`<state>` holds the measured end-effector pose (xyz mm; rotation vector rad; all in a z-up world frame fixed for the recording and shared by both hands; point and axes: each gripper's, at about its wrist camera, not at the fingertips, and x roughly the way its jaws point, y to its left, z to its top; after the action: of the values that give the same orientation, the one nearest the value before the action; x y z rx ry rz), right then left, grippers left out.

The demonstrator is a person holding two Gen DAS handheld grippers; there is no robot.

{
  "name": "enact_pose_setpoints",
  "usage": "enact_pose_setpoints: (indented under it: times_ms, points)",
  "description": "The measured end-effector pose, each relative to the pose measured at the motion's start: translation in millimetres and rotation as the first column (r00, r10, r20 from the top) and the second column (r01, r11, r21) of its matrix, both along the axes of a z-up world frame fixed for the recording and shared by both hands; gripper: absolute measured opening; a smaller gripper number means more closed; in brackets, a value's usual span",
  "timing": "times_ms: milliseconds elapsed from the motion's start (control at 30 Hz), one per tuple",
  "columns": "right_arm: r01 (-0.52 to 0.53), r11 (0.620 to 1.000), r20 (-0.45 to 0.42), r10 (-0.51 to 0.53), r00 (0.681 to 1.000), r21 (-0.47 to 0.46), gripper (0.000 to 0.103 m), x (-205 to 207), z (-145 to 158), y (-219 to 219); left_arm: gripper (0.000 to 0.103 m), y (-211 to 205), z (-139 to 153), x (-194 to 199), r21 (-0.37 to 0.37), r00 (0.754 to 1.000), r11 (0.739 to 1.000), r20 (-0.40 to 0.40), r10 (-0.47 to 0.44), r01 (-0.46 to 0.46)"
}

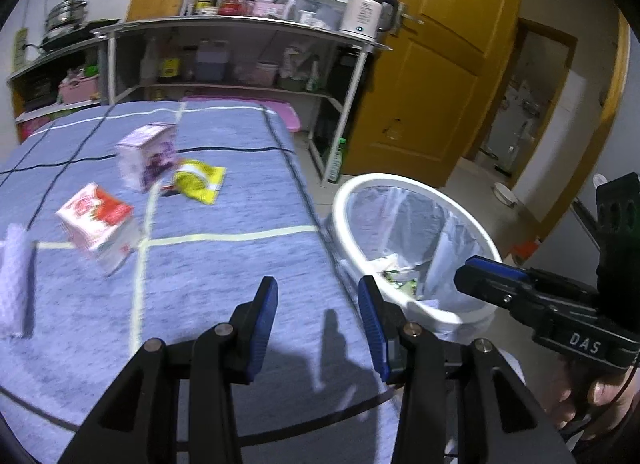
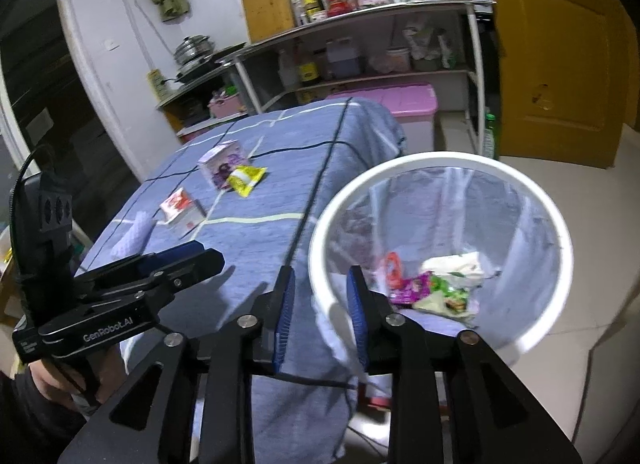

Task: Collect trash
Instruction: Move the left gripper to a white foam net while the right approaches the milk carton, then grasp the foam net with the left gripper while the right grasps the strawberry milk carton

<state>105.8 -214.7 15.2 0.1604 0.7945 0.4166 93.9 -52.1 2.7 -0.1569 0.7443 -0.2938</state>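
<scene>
Both empty, the left hand-held gripper (image 1: pixel 318 324) and right hand-held gripper (image 2: pixel 320 318) are gaping over the worktop's (image 1: pixel 224 264) right edge beside the bin (image 2: pixel 560 232).

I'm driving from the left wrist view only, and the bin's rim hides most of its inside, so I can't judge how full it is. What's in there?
Observer: The right wrist view looks straight down into the bin. Only the bottom is covered: a purple wrapper, an orange wrapper and white crumpled paper, among a few other scraps.
Operator: Good. I see the right gripper only from the side. Is it carrying anything?
Observer: No. The right gripper has its fingers apart with nothing between them, and it is pointed at the near rim of the bin.
</scene>
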Motion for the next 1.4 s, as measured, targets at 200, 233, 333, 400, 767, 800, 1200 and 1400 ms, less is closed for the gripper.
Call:
enact_pose_setpoints:
  times_ms: [200,233,333,400,767,800,1200,1400]
  points:
    - [-0.075,0.997,0.005,0.075,0.997,0.002,0.035,2.0,1.1,28.7,0.044,33.5,-2.8,-11.1,0.01,0.996,0.996,0.006,0.088,-0.088]
    - [-0.084,0.996,0.006,0.084,0.996,0.003,0.035,1.4,1.8,33.4,0.044,39.2,-3.2,-11.5,0.012,0.995,0.995,0.007,0.103,-0.103]
    - [-0.12,0.993,0.011,0.12,0.993,0.002,0.038,3.3,3.3,47.4,0.044,56.2,-3.5,-13.9,0.021,0.989,0.989,0.01,0.149,-0.149]
    - [-0.145,0.989,0.018,0.145,0.989,-0.001,0.041,4.7,4.8,58.2,0.044,68.7,-3.9,-15.3,0.025,0.983,0.983,0.013,0.184,-0.184]
    - [-0.262,0.964,0.047,0.263,0.964,-0.037,0.046,19.8,8.7,105.2,0.049,136.7,-2.7,-21.9,0.046,0.929,0.928,0.04,0.369,-0.371]
    - [-0.274,0.961,0.049,0.276,0.96,-0.041,0.046,21.9,8.7,110.1,0.05,142.0,-3.0,-21.9,0.049,0.922,0.921,0.04,0.384,-0.386]
    - [-0.378,0.921,0.045,0.383,0.923,-0.092,0.048,43.4,1.7,152.0,0.054,178.9,-21.4,-11.7,0.082,0.884,0.881,0.011,0.468,-0.467]
    - [-0.412,0.904,0.041,0.419,0.907,-0.112,0.056,54.2,-2.1,172.4,0.054,188.2,-24.0,-12.8,0.088,0.872,0.868,0.017,0.489,-0.488]
